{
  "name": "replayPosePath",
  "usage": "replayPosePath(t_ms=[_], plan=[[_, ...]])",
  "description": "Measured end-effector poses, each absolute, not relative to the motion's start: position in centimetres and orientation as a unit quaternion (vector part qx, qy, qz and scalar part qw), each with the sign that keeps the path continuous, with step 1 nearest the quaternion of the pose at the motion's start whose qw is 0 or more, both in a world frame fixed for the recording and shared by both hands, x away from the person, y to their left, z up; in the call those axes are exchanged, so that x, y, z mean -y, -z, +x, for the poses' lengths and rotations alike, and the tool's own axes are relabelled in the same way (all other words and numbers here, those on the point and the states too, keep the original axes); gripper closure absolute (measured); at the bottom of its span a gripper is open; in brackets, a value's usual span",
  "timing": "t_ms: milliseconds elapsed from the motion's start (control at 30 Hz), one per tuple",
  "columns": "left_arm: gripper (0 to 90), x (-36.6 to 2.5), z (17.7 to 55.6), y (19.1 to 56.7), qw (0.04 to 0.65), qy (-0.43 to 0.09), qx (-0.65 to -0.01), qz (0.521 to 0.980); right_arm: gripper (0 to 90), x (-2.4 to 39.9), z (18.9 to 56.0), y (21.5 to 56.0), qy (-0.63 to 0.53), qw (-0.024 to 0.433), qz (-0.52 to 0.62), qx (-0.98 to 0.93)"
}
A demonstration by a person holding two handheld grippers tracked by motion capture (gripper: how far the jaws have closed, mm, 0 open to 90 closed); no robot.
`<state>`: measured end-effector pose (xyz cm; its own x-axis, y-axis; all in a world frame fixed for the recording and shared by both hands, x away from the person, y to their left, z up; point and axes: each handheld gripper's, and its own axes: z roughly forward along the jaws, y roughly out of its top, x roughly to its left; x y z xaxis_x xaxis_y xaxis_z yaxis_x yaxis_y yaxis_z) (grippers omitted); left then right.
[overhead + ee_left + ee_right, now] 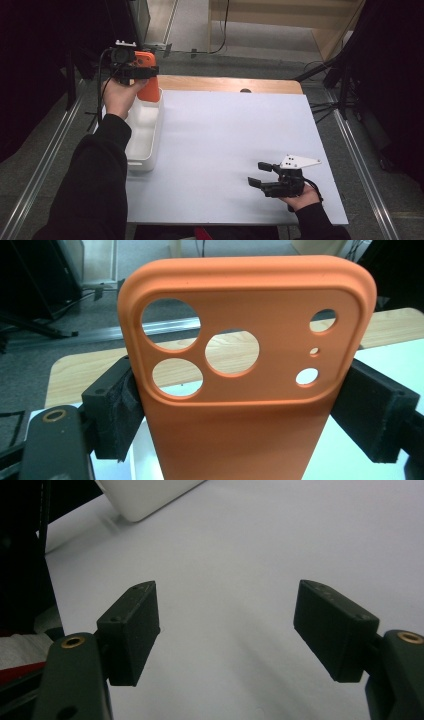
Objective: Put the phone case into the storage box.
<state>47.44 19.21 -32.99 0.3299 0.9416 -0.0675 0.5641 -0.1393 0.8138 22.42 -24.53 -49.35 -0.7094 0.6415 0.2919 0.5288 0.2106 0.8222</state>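
An orange phone case (149,80) with round camera cut-outs is held upright in the air over the far end of a white bin (151,150). My left gripper (141,73) is shut on it. In the left gripper view both black pads (114,412) press on the side edges of the orange phone case (240,440), whose back faces the camera. My right gripper (258,174) rests low over the near right part of the white table, pointing left. Its jaws stand wide open with nothing between them (227,625).
The white bin runs along the table's left edge, and its corner (145,495) shows in the right gripper view. The white tabletop (225,135) has a wooden strip (225,84) at its far edge. Dark stands and cables (342,85) lie on the floor at the right.
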Motion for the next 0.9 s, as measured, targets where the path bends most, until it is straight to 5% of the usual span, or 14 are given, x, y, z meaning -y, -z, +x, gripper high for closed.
replayPosePath(t_ms=[900], plan=[[15.9, -19.4, 50.0, 35.8, 0.377, -0.257, -0.541, 0.706, 25.0, 24.5, 22.5, 49.3, -0.506, 0.054, 0.374, -0.775]])
